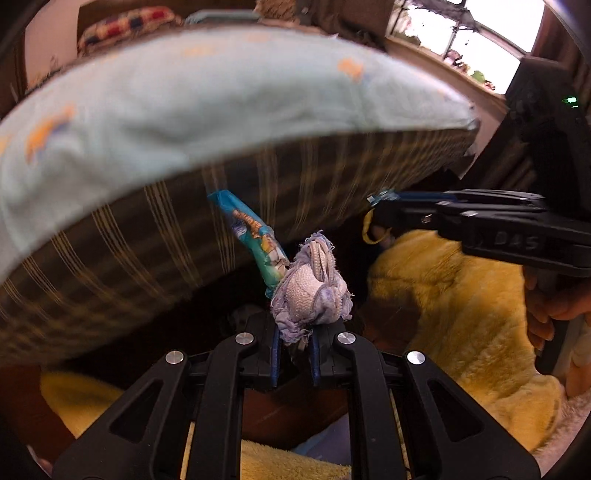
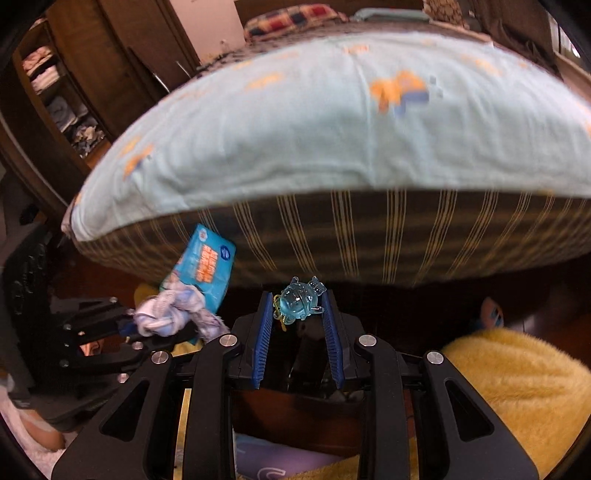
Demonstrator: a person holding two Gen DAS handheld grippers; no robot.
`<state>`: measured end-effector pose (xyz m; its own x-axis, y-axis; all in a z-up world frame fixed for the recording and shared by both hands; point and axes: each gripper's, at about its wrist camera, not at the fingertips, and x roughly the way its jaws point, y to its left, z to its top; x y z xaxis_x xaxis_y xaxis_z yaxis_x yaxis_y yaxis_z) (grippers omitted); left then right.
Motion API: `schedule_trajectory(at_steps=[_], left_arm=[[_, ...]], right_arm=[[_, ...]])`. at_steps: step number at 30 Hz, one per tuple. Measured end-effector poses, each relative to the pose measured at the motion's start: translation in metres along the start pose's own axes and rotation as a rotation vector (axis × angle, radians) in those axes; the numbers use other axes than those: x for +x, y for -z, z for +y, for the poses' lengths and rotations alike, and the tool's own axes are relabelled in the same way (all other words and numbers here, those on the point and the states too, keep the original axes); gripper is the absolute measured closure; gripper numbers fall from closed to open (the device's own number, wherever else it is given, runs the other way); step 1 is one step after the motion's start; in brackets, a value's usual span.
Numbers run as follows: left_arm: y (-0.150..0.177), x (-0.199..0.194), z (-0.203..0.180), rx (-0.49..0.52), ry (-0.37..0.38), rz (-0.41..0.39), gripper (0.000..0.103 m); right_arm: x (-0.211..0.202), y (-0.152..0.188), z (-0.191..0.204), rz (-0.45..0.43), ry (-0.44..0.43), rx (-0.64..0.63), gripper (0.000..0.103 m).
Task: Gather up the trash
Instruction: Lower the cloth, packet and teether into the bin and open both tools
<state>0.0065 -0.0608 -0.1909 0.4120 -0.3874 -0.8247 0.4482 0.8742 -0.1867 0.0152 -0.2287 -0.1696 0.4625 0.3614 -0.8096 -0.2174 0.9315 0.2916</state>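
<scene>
My left gripper (image 1: 293,332) is shut on a frayed pale-blue rag (image 1: 314,291) and a teal snack wrapper (image 1: 255,236) that sticks up behind it. Both show in the right wrist view, the rag (image 2: 170,314) and the wrapper (image 2: 207,269), held at the left. My right gripper (image 2: 297,306) is shut on a small translucent blue figurine charm (image 2: 299,299) with a yellow chain. In the left wrist view the right gripper (image 1: 380,201) comes in from the right with the blue charm at its tip.
A big pillow in a light-blue case (image 1: 184,103) lies on a dark striped mattress (image 2: 406,236) just ahead. A yellow fluffy blanket (image 1: 443,295) lies below right. A wooden wardrobe with folded clothes (image 2: 66,96) stands left. A window (image 1: 472,33) is at upper right.
</scene>
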Motion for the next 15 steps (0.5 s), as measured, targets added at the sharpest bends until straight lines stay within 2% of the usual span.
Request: schedule_trajectory(at_steps=[8,15], left_arm=[[0.020,0.059,0.016,-0.121,-0.010,0.132,0.092],[0.024,0.088,0.017,-0.145,-0.025,0.192,0.092]], right_arm=[[0.044,0.021,-0.019,0.081,0.041,0.060,0.075],[0.081,0.037,-0.031,0.137,0.033,0.104,0.075]])
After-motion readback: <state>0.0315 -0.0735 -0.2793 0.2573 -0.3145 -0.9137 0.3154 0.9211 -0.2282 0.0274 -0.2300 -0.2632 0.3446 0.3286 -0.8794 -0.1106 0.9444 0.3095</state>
